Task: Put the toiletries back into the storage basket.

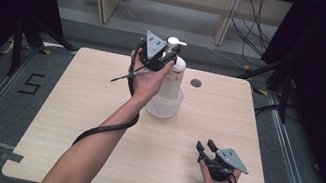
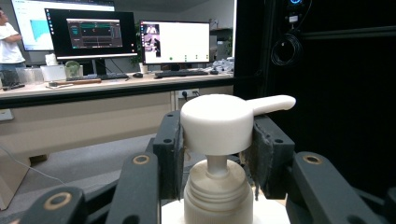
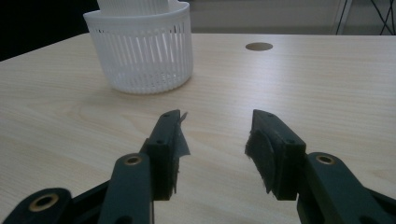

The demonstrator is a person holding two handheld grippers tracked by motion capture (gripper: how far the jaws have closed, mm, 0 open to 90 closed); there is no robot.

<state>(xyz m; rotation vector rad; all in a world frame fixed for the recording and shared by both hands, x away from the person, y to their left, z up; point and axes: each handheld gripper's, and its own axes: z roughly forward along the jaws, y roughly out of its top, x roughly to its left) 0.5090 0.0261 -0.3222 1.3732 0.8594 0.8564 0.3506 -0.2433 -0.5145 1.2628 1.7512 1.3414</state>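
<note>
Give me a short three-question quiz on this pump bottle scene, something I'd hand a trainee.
1. True or false: the left gripper has its jaws closed on the white pump head.
2. What does the pump bottle stand in?
A. a white slotted basket
B. a metal tray
C. a cardboard box
3. Fill in: the right gripper rests low over the table with its jaws ____ and nothing between them.

Key:
1. True; in the left gripper view, the pads press both sides of the pump head.
2. A, the white slotted basket.
3. open
</note>
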